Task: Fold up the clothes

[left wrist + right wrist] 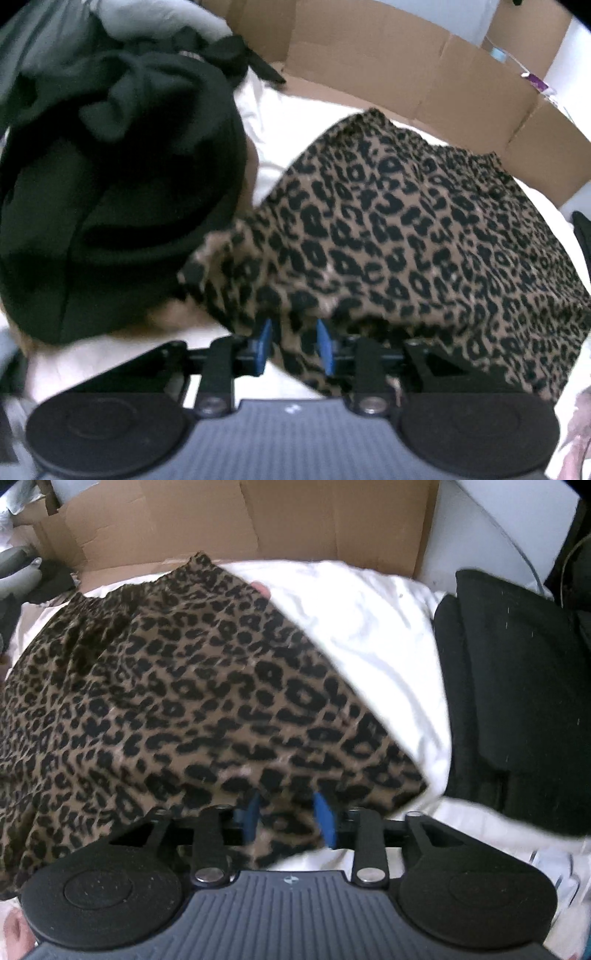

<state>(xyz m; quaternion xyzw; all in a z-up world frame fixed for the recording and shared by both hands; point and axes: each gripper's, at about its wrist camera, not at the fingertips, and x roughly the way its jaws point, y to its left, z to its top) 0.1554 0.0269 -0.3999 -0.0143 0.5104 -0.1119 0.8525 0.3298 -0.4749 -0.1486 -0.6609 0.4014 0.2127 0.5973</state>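
A leopard-print garment (406,229) lies spread flat on a white sheet (269,122). My left gripper (294,341) is at its near left corner. The blue pads (264,343) stand apart, and the cloth's edge lies loose between them. In the right wrist view the same leopard-print garment (184,686) fills the left and middle. My right gripper (290,816) is at its near right corner, jaws apart. The hem drapes over and between the blue pads (325,819), which do not pinch it.
A heap of black clothes (110,184) sits just left of the garment. A folded black stack (517,701) lies to the right on the white sheet (369,627). A cardboard wall (258,517) runs along the far edge, also as the cardboard wall (406,62).
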